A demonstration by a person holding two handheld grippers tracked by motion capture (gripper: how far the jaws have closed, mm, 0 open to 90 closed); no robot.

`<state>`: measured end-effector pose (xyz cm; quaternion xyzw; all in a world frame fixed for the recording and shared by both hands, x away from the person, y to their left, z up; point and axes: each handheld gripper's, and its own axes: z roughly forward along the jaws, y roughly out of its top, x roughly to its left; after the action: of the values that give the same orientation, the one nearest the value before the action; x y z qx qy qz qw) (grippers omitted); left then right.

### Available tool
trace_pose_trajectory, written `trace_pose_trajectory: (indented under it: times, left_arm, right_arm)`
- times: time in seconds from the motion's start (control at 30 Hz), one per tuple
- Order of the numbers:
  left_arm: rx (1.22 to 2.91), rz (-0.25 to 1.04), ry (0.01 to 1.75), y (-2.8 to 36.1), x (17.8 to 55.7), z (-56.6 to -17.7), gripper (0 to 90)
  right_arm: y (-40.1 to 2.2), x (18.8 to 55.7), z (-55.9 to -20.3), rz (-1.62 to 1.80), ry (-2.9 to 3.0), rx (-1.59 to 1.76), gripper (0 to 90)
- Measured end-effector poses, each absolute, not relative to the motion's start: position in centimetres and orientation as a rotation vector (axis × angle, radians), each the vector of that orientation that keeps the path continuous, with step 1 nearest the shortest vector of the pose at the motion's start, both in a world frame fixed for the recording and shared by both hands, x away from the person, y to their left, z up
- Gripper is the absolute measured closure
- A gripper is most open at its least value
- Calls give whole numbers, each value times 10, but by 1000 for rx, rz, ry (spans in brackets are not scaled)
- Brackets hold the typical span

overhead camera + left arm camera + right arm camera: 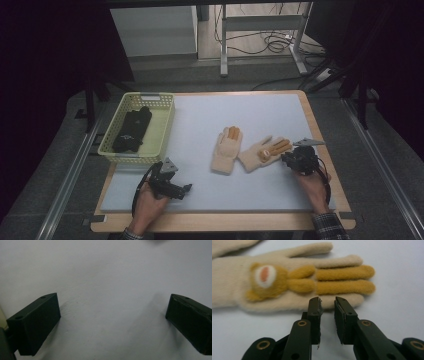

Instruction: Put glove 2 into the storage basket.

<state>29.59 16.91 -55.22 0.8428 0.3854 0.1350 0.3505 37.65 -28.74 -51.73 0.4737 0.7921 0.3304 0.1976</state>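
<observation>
Two cream knitted gloves with mustard fingers lie flat in the middle of the mat, the left glove (226, 147) and the right glove (262, 152). My right gripper (286, 159) sits low at the right glove's fingertips. In the right gripper view the right gripper (327, 300) shows its jaws a narrow gap apart, tips at the edge of that glove's (287, 280) lowest cream finger, with bare mat visible through the gap. My left gripper (187, 189) rests near the front left of the mat. Seen in its own view, the left gripper (112, 297) is wide open over bare mat.
A yellow plastic basket (167, 125) stands at the left of the table with a black glove-like bundle (132, 130) inside. The pale mat (250, 185) covers most of the wooden table (225, 222). Table legs and cables are on the floor beyond the far edge.
</observation>
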Motion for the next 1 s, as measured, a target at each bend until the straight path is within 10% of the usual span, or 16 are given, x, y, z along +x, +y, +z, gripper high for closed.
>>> trace_pose_trajectory:
  times: [0.4,1.0]
  left_arm:
    - [2183,350,998,169,296,-552,0]
    - [2183,350,998,169,296,-552,0]
  right_arm:
    - [-266,436,-523,941,2182,1295,678]
    - [-227,405,-511,1061,2343,1152,358]
